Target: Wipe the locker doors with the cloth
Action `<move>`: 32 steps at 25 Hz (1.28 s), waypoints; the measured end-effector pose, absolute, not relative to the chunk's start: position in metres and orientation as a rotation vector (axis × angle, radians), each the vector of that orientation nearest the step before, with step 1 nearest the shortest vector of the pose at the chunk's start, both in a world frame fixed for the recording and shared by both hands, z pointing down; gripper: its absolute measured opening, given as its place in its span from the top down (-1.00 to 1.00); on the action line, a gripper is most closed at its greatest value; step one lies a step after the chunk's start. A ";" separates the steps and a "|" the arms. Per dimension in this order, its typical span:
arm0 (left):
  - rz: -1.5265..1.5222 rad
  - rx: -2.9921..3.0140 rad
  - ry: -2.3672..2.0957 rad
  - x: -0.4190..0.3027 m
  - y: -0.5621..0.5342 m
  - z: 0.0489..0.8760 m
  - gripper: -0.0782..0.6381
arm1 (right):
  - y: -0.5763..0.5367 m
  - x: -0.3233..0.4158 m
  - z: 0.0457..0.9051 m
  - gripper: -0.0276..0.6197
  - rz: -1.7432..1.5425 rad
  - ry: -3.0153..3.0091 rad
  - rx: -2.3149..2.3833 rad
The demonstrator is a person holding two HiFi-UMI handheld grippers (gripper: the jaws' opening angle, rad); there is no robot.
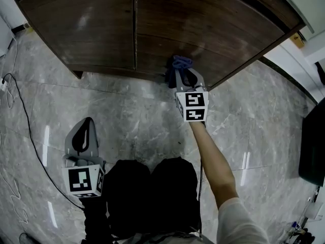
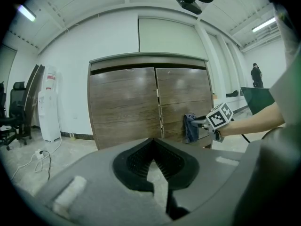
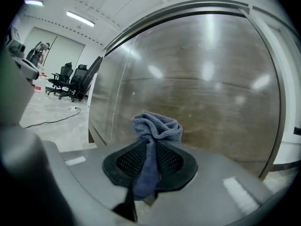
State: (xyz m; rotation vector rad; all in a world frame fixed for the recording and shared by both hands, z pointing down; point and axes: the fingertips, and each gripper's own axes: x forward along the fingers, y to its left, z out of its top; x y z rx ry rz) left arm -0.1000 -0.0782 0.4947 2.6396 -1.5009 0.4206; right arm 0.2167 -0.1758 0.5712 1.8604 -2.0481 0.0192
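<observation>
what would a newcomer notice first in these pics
The blue cloth draws the eye first: it is bunched in the right gripper and held up against the lower part of the right locker door, which is dark brown and glossy. Next comes the left gripper, which hangs over the grey marble floor, well short of the doors, with nothing between its jaws.

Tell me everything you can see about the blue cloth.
The cloth is blue, soft terry-like fabric with a stitched hem, bunched into a crumpled wad. The right gripper is shut on it: a strip runs back between the jaws, the wad bulging past their tips. It looks pressed against the lower part of the right-hand locker door.
</observation>
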 end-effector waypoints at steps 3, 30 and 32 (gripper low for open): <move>0.408 2.636 -1.506 -0.103 -0.078 0.493 0.78 | -0.179 0.210 0.541 0.72 -0.050 -2.067 1.863; 0.384 2.617 -1.541 -0.122 -0.081 0.491 0.78 | -0.202 0.174 0.339 0.72 -0.464 -2.185 1.910; 0.379 2.618 -1.551 -0.125 -0.082 0.492 0.78 | -0.203 0.171 0.324 0.72 -0.495 -2.195 1.915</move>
